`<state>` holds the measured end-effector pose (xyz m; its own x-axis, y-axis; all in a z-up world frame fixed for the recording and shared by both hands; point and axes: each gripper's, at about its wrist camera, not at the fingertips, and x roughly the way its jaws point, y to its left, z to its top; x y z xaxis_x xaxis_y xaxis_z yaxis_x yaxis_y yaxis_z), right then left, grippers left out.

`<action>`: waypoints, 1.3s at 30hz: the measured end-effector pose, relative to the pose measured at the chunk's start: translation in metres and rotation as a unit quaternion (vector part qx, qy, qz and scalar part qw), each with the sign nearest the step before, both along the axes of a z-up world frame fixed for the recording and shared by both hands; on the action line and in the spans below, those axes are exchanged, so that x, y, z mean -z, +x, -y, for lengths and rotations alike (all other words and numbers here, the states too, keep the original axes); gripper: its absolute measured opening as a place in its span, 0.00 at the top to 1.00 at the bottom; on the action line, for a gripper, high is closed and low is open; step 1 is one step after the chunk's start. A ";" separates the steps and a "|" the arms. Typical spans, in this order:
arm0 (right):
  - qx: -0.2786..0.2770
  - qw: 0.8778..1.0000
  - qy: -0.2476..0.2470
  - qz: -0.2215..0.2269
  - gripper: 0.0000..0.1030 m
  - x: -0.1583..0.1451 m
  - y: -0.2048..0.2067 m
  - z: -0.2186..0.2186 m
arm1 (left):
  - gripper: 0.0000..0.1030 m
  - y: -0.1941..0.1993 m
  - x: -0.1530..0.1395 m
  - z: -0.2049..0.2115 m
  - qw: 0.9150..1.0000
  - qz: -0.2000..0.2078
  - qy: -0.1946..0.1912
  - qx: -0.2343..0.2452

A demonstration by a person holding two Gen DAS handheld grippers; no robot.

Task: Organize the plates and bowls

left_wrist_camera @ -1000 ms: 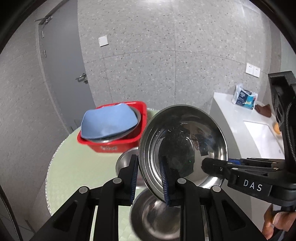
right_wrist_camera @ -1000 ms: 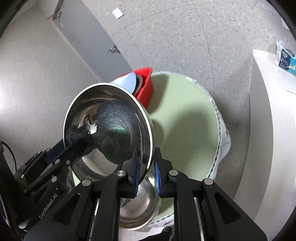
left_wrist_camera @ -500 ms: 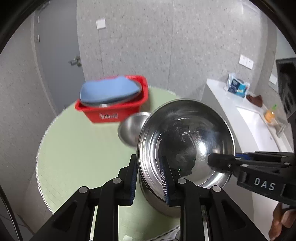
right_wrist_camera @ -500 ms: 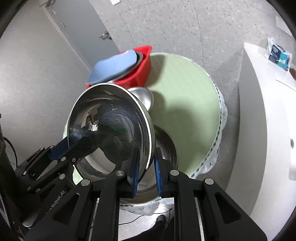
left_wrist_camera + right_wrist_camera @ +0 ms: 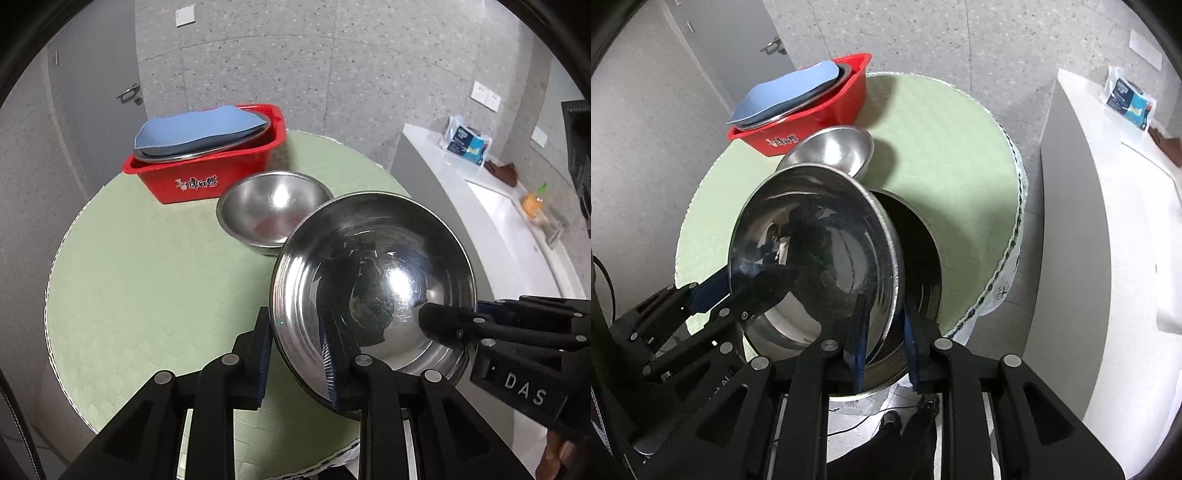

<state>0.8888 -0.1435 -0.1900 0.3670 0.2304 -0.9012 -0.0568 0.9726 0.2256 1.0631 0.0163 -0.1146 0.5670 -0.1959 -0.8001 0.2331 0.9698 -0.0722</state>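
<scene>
Now both tools meet on one wide, shiny stainless-steel bowl (image 5: pixel 373 280), tilted above the near edge of the round, pale-green-covered counter (image 5: pixel 147 266). The left tool (image 5: pixel 295 354) straddles the bowl's near rim with its blue-padded fingers (image 5: pixel 328 363), one inside and one outside the wall; its jaws are opening, and a gap shows at the outer pad. The right tool (image 5: pixel 882 343) straddles the opposite rim in the same way. Its jaws are also opening, with the rim between them and the right-hand pad standing clear of the metal. In the left wrist view the right tool enters from the right, its dark tip lying against the bowl's inner wall.

Directly beneath the tilted bowl sits a deep, straight-walled steel pot (image 5: pixel 916 254) on the counter, its dark interior exposed on the right side in the right wrist view. Just behind is a smaller round steel bowl (image 5: pixel 273 212), upright on the counter. Farther back stands a red rectangular plastic tub (image 5: pixel 207 170) holding a steel plate with a blue cloth-like pad (image 5: pixel 199 129) on top.

A white side counter (image 5: pixel 491 206) runs along the right, carrying a blue-and-white packet (image 5: pixel 465 140).
</scene>
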 end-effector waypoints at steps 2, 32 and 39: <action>0.004 1.000 -0.004 -0.001 0.81 0.001 0.000 0.000 | 0.74 0.002 0.000 0.001 1.000 0.000 -0.001 0.004; 0.011 0.998 0.008 0.055 0.40 -0.036 0.068 0.033 | 0.32 0.048 -0.012 -0.067 0.992 0.008 -0.060 -0.107; -0.051 0.998 0.041 -0.002 0.40 0.011 0.145 0.028 | 0.32 0.106 0.020 -0.047 0.990 -0.043 -0.040 -0.130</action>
